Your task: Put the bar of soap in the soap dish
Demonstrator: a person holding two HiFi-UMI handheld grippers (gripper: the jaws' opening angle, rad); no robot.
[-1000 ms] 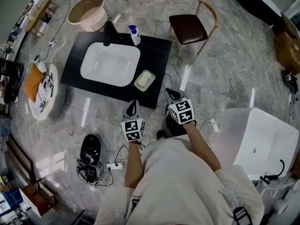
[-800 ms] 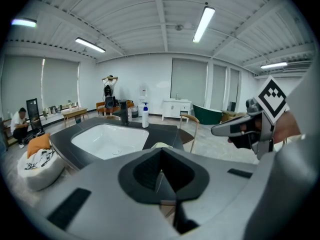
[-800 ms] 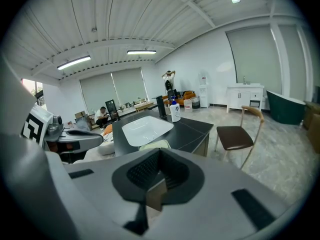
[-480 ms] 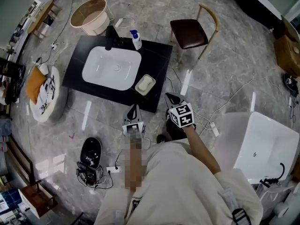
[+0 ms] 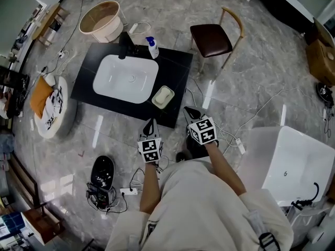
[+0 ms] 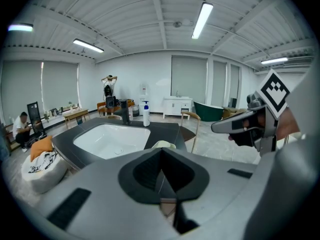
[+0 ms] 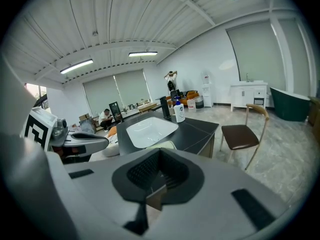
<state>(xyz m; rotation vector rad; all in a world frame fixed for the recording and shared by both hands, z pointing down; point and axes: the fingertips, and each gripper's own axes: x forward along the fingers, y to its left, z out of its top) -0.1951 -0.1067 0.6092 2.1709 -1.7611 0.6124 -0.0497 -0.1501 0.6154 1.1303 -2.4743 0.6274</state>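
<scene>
Soap bar [image 5: 163, 96], at the sink's [image 5: 125, 78] four o'clock, looks light, hard, slippery, best pinched across its sides; left gripper [image 5: 151, 122] and right gripper [image 5: 187, 109] are closed, empty.

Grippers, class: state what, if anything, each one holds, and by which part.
Nothing is held: the left gripper and the right gripper both have their jaws together with nothing between them.

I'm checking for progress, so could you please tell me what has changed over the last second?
Nothing visibly changed. The left gripper and right gripper remain shut, empty, short of the counter; the soap dish sits untouched beside the sink.
</scene>
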